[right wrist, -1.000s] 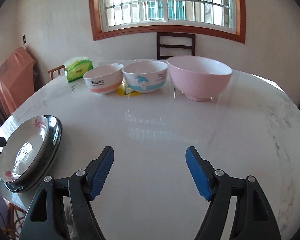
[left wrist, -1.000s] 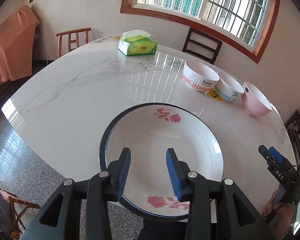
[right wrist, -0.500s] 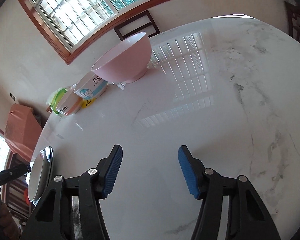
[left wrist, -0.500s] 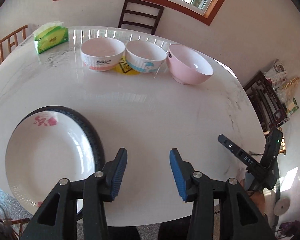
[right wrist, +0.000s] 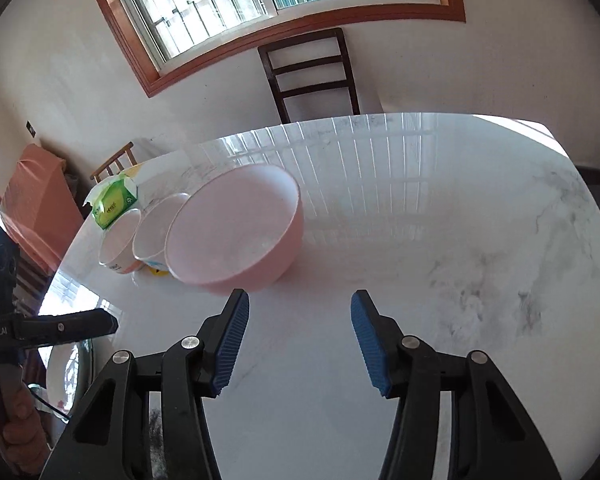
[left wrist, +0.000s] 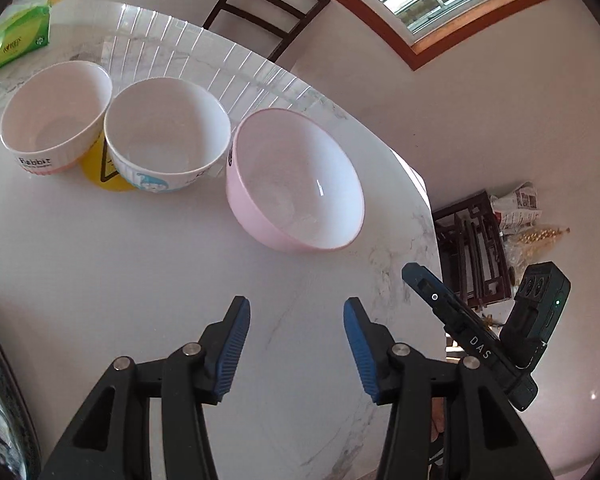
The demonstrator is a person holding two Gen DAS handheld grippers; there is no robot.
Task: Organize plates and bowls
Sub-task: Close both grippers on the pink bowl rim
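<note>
Above the marble table (left wrist: 140, 264), both tongs angled down, empty.

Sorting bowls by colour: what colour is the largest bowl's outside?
Pink, white inside; the largest bowl shows best in the left wrist view.

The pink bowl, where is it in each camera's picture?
Left wrist: the pink bowl is just above the middle, right of two white bowls.
Right wrist: the pink bowl is left of the middle, nearest of the row, just above the left fingertip.
Shared landmark: the dark chair behind the table.
</note>
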